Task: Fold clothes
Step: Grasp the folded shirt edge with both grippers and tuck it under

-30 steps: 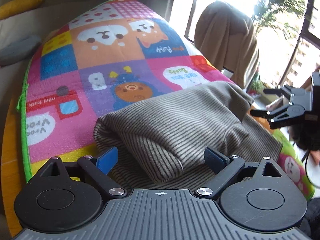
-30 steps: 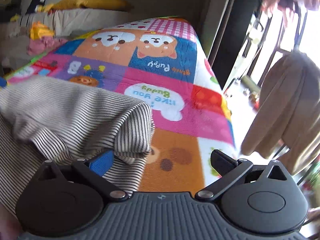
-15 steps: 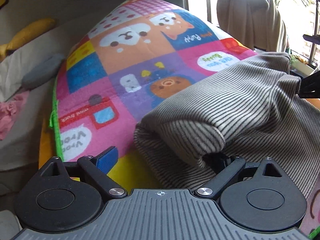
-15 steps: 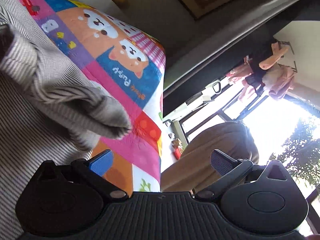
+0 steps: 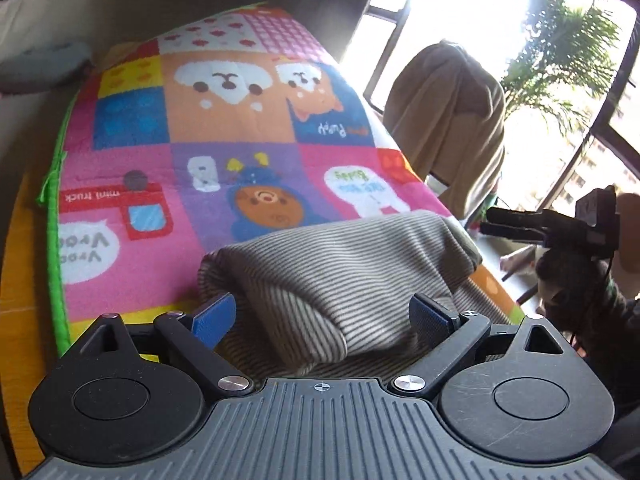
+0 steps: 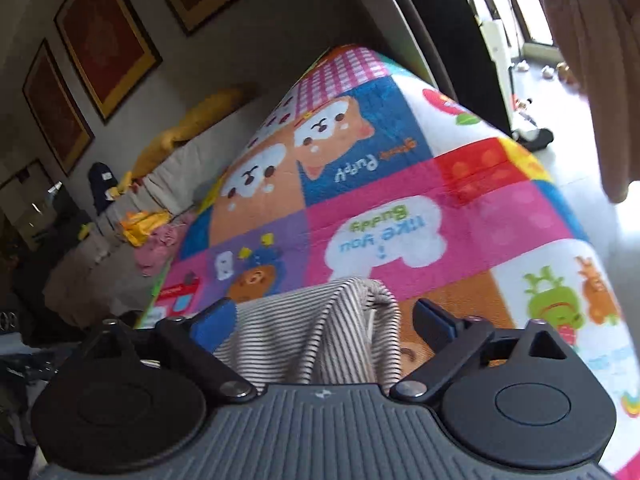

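Grey-and-white striped knit garment [image 5: 340, 264] lies bunched between the wide-spread jaws of both left gripper [image 5: 322, 316] and right gripper [image 6: 322, 318], ungripped.

Ribbed striped knit garment [image 5: 340, 264] lies on a fuzzy fleece mat [image 5: 240, 120].

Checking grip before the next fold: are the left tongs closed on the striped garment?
No, the left tongs stand open around the striped garment.
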A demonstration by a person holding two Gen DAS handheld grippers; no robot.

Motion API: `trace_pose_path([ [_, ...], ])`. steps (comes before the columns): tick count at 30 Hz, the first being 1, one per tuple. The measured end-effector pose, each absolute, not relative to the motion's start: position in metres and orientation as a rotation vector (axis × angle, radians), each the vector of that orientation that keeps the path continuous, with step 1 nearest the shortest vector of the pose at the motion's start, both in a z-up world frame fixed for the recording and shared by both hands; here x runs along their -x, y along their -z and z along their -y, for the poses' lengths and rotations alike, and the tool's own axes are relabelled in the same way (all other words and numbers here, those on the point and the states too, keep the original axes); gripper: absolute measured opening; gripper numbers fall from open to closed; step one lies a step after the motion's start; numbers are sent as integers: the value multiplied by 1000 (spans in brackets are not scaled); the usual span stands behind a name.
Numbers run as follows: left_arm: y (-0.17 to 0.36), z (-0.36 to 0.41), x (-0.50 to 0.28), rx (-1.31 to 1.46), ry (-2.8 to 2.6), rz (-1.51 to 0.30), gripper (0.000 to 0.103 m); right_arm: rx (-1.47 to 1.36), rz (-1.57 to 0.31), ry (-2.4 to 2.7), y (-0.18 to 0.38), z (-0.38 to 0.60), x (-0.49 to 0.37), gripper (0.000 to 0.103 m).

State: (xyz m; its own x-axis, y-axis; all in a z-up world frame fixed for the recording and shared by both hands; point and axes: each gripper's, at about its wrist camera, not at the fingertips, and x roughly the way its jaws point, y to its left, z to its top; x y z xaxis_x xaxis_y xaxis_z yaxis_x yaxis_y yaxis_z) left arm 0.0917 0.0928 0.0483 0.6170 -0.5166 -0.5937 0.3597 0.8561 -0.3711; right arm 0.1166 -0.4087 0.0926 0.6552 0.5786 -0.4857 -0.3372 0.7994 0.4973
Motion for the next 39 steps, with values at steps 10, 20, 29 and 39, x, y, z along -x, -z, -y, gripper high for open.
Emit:
trace_pose_path([
  [10,-1,-78,-126,288,495,-888,94,-114,-803,-567,-58,348,-117,77],
  [20,1,-72,-141,347,474,-860,86,-193,-777,-580,-57,352,-145,47],
  [29,-22,-65,-127,275,485,-819,47,-132,-727,-601,-79,353,-123,28],
  [39,-36,-55,-59,162,582,-781,52,-79,-699,-604,-91,372,-54,27],
])
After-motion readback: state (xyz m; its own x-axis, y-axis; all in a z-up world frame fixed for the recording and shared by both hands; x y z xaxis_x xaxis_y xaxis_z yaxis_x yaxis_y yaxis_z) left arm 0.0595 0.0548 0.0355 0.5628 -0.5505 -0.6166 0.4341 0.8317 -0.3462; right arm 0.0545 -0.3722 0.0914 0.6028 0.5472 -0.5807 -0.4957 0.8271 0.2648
